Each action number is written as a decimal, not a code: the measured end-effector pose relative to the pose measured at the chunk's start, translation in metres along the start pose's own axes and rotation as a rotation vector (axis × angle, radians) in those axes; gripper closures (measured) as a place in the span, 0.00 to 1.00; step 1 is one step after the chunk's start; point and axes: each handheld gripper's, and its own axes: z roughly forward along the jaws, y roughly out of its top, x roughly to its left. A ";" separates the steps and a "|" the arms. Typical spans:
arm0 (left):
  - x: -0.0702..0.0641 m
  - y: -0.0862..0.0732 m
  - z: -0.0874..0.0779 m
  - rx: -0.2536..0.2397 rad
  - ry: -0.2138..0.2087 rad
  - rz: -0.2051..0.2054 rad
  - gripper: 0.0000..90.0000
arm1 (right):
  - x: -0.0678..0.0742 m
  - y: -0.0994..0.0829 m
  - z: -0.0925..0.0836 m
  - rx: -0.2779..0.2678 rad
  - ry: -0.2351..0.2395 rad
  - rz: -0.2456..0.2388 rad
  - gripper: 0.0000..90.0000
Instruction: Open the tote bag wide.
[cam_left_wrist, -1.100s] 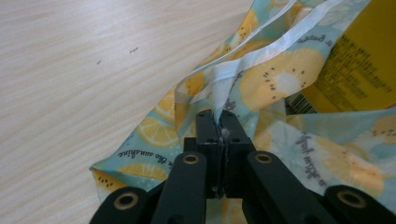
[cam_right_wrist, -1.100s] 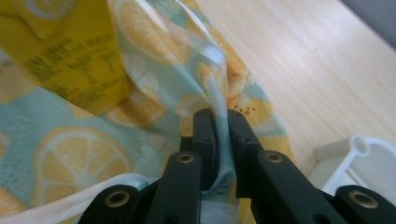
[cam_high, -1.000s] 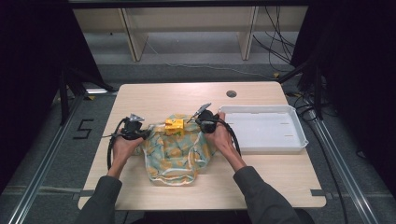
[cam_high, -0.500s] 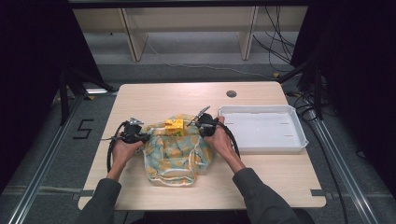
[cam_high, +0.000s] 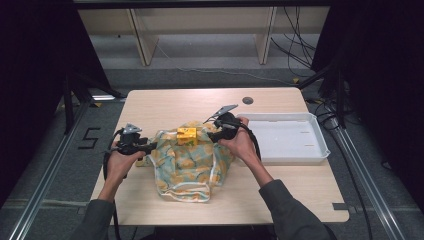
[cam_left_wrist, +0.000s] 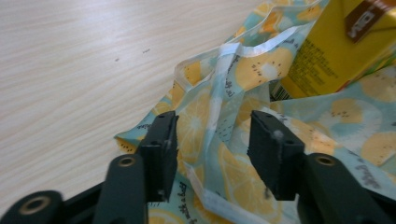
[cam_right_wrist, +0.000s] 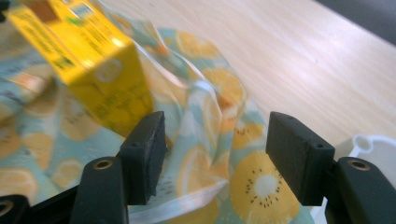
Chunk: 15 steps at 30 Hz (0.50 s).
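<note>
Jaws of both grippers are open. The left gripper (cam_high: 145, 146) has slid out to the edge of the fruit cloth (cam_high: 187, 162). The right gripper (cam_high: 212, 135) waits at the other edge, with the yellow box (cam_high: 187, 135) just ahead, maybe ready to pinch.

A white tray (cam_high: 317, 148) sits at the wooden table's (cam_high: 165, 103) right side.

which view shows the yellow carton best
The left gripper view: the yellow carton is sharp, with print readable, standing on the fruit-print bag. The right gripper view shows it blurred; the high view shows it small.
</note>
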 end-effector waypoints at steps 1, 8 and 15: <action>-0.002 0.000 -0.003 -0.012 -0.001 -0.017 0.51 | 0.001 0.001 -0.002 -0.029 -0.001 -0.010 0.42; -0.022 -0.011 -0.037 -0.036 0.023 0.029 0.40 | 0.011 0.012 -0.012 -0.066 0.078 -0.042 0.37; -0.039 -0.038 -0.063 -0.012 -0.019 0.033 0.38 | 0.018 0.021 -0.008 -0.084 0.132 -0.126 0.32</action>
